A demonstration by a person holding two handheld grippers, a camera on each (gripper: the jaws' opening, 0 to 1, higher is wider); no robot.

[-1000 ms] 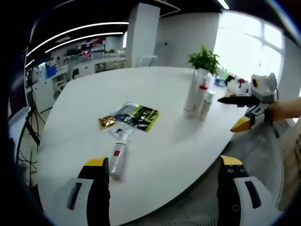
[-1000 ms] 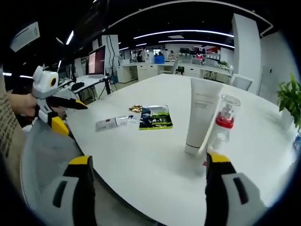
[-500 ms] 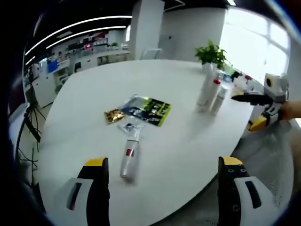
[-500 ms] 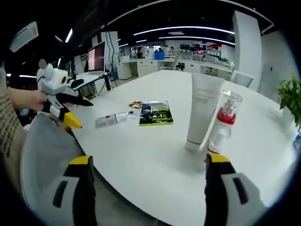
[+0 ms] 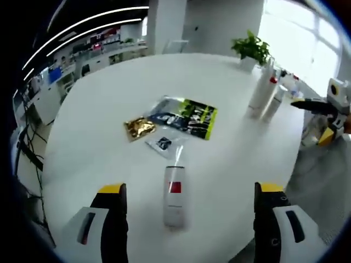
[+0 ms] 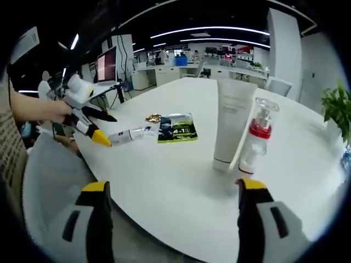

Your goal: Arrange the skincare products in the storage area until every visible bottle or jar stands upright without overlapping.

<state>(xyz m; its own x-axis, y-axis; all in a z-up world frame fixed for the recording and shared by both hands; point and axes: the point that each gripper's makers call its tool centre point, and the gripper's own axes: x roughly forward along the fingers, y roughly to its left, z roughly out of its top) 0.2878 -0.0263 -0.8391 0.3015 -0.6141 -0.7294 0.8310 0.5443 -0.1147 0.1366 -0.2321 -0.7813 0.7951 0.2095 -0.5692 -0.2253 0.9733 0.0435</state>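
You are working over a large white table (image 5: 98,109) with a curved rim; in the left gripper view that rim is running just under your jaws and sweeping up the right side toward the standing products. A broad stretch of bare tabletop is lying open between the flat items in the middle and the upright pair, and more is lying open toward the far side near the potted plant (image 5: 251,48).

Your left gripper (image 5: 189,219) is hovering at the near rim with its jaws spread wide, gripping nothing; the lying tube is sitting between them in that view. Your right gripper (image 6: 173,219) is also holding its jaws wide apart and empty, near the rim in front of the upright pair. In the right gripper view the left gripper (image 6: 101,126) is coming in from the left, its yellow tip close to the lying tube's end.

Two products are standing: a tall white squeeze tube (image 6: 231,123) resting on its cap, and just beside it a clear pump bottle (image 6: 256,143) with a red collar. Whether they are touching, you cannot tell.

One small tube (image 5: 174,195), white with a red label, is lying flat on its side near the rim.

Three sachets are lying flat mid-table: one green-and-black packet (image 5: 186,116), one small clear sachet (image 5: 164,144) and one gold sachet (image 5: 139,127), clustered together beyond the lying tube.
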